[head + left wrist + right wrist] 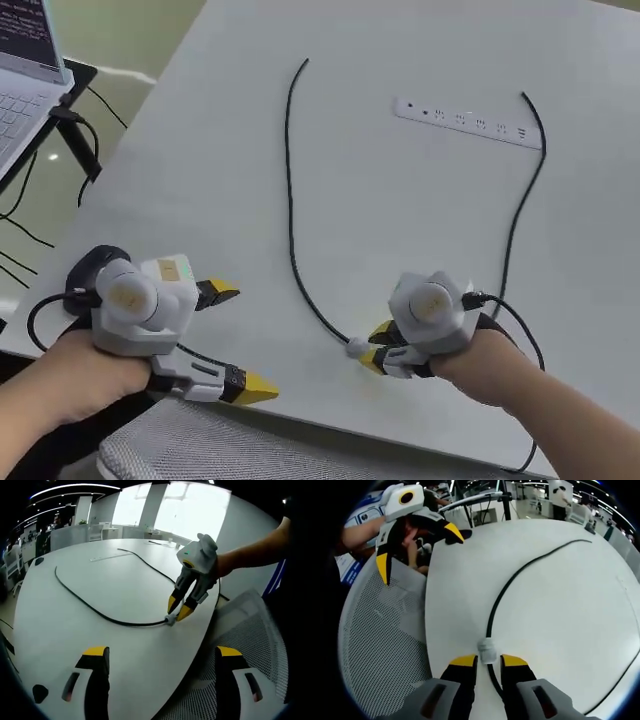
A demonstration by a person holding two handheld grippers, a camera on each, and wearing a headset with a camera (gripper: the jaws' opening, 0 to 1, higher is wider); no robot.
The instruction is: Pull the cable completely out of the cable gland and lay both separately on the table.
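Cable gland (487, 650): lies at narrow right gripper (178, 608), clamp unclear, likely as anchor, wide left gripper (161, 652) free for cable (290, 180).

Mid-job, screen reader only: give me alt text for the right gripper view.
The right gripper holds its yellow-tipped jaws narrowly apart astride a thin black cable, just behind the small pale plastic cable gland threaded on it, on a white table. The cable curves away across it; the left gripper hangs open at upper left, near a grey mesh chair.
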